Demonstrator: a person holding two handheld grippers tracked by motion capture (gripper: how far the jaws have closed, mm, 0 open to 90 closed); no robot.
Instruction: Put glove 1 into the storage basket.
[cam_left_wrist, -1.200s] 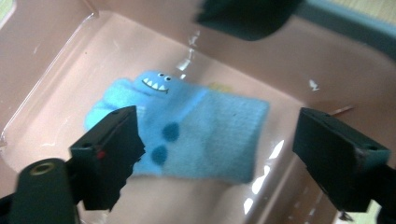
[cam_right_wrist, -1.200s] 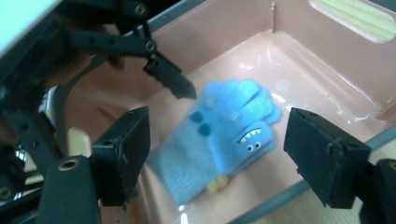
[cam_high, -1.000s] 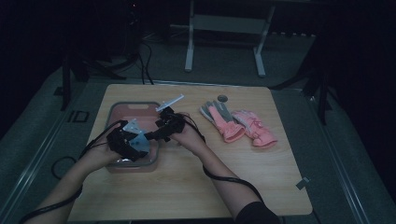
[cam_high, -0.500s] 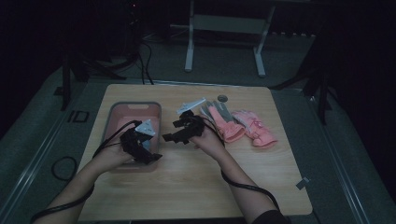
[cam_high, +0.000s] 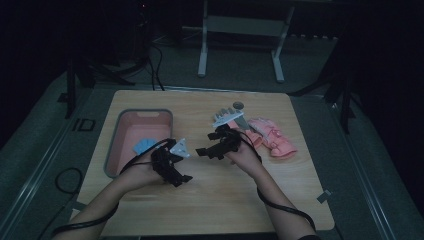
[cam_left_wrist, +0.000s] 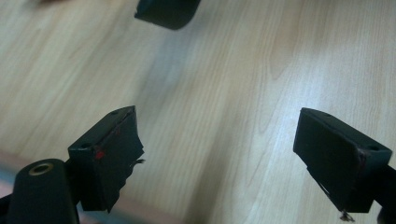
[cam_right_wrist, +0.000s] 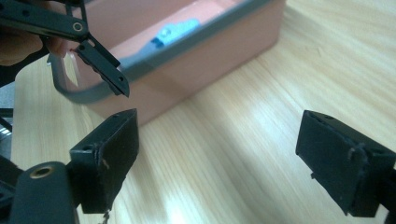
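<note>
A pink bin (cam_high: 115, 150) with a grey rim stands on the left of the wooden table, and a light blue glove (cam_high: 145, 145) lies inside it. My left gripper (cam_high: 180, 176) hangs just right of the bin over bare wood, jaws open (cam_left_wrist: 219, 135) and empty. My right gripper (cam_high: 202, 151) sits a little farther right and points back at the bin (cam_right_wrist: 196, 60). Its jaws (cam_right_wrist: 219, 135) have just been opening and hold nothing. In the right gripper view the blue glove (cam_right_wrist: 175, 30) shows over the rim, with the left gripper (cam_right_wrist: 100, 65) at the upper left.
Pink gloves (cam_high: 272, 137) and a grey glove (cam_high: 227, 117) lie to the right of my right hand. A small round object (cam_high: 238, 105) sits near the table's far edge. Cables trail from both grippers toward the near edge.
Both hands have moved right, from over the bin to the bare wood beside it. The blue glove stays in the bin.
</note>
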